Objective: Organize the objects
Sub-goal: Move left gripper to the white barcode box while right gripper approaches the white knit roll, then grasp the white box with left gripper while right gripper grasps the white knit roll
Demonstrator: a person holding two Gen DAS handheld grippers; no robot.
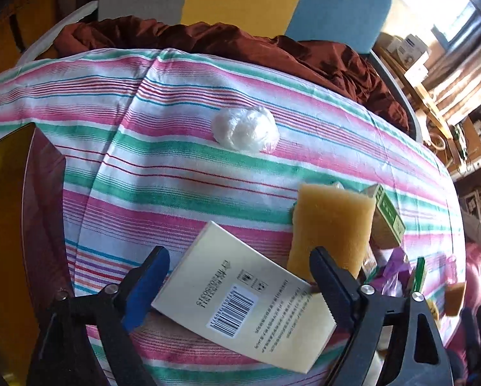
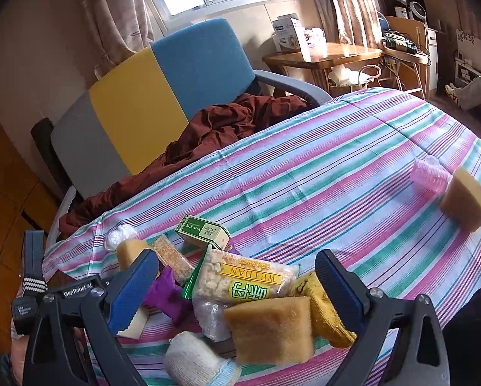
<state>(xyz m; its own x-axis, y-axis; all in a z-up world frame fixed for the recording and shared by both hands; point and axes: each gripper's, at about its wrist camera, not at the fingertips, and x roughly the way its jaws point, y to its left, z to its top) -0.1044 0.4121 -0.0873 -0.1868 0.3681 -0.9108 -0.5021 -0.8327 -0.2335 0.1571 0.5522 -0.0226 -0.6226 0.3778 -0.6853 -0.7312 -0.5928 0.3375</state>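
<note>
My left gripper (image 1: 239,276) points down at a cream box with a barcode (image 1: 240,305) lying on the striped cloth (image 1: 176,177). Both pads touch the box's opposite edges, so the jaws are shut on it. A tan sponge (image 1: 330,225) and a green tea box (image 1: 388,218) sit just beyond it. My right gripper (image 2: 237,289) hangs open over a pile: a WEIDAN snack pack (image 2: 240,286), a tan sponge (image 2: 269,328), a purple packet (image 2: 166,296), a green tea box (image 2: 202,230) and a white knitted roll (image 2: 192,360). Nothing is gripped there.
A crumpled white plastic ball (image 1: 245,128) lies mid-cloth. A dark red container (image 1: 31,209) stands at the left edge. Far right on the cloth are another sponge (image 2: 464,202) and a pink curler (image 2: 428,173). Behind stands a chair (image 2: 192,64) with rust-coloured fabric (image 2: 224,119).
</note>
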